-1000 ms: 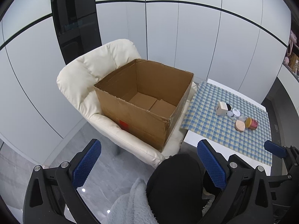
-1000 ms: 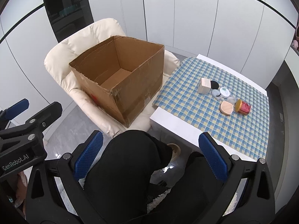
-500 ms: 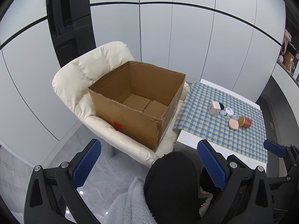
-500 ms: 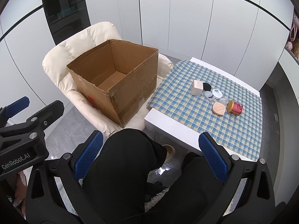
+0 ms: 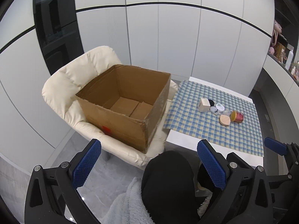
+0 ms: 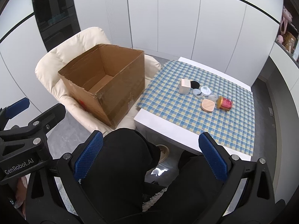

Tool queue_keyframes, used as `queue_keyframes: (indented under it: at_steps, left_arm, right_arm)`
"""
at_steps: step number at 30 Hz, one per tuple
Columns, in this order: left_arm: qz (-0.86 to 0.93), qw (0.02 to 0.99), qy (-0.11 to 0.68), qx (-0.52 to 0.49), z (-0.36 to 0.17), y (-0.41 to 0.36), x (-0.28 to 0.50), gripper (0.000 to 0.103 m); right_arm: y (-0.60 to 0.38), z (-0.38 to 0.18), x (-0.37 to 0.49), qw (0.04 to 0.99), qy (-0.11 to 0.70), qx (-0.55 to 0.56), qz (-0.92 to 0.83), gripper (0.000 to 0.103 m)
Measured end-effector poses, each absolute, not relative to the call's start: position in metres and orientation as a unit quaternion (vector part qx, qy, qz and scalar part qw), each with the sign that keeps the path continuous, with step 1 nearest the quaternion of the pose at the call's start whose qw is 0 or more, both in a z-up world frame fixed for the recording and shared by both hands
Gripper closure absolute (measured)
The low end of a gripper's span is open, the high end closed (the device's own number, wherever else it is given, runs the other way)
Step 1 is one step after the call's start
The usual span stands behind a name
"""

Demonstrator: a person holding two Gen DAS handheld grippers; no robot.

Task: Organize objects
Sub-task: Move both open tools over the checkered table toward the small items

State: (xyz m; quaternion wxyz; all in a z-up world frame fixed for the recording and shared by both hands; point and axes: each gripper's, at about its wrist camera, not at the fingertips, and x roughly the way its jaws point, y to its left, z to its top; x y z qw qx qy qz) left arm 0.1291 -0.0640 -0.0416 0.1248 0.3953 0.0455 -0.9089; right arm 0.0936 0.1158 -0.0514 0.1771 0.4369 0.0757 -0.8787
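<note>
Armchair of padded cream leather [image 5: 61, 91] carries a large open brown cardboard box [image 5: 123, 104], empty, its floor flaps bare. Just beside it stands a low white table [image 6: 164, 134] under a blue and yellow checked cloth [image 6: 186, 115].

Near the cloth's middle sits a tight cluster of small cosmetics, some touching: a cream cube-shaped box [image 6: 185, 86], a red cylindrical jar with a gold lid [image 6: 225, 103] lying on its side, a peach round puff [image 6: 207, 105], a white round lidded pot [image 6: 205, 90], and a black round pad [image 6: 195, 84].

These all look light. The jar will likely roll, so take it across its body. The puff is soft and flat; pinch its edge. The cube offers flat, stiff sides.

The left gripper [image 5: 149, 166] and right gripper [image 6: 151, 160] are both spread wide and empty, held above the person's dark-clothed lap, well apart from the table's items.
</note>
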Motion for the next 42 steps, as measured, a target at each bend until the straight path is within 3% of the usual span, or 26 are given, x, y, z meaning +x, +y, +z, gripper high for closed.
queue_keyframes:
  at_steps: [42]
  left_arm:
    - [-0.913,0.002,-0.018,0.408,-0.052,0.046,0.084,0.001]
  right_arm:
    - [0.237,-0.066,0.088,0.038,-0.011,0.458,-0.888,0.000]
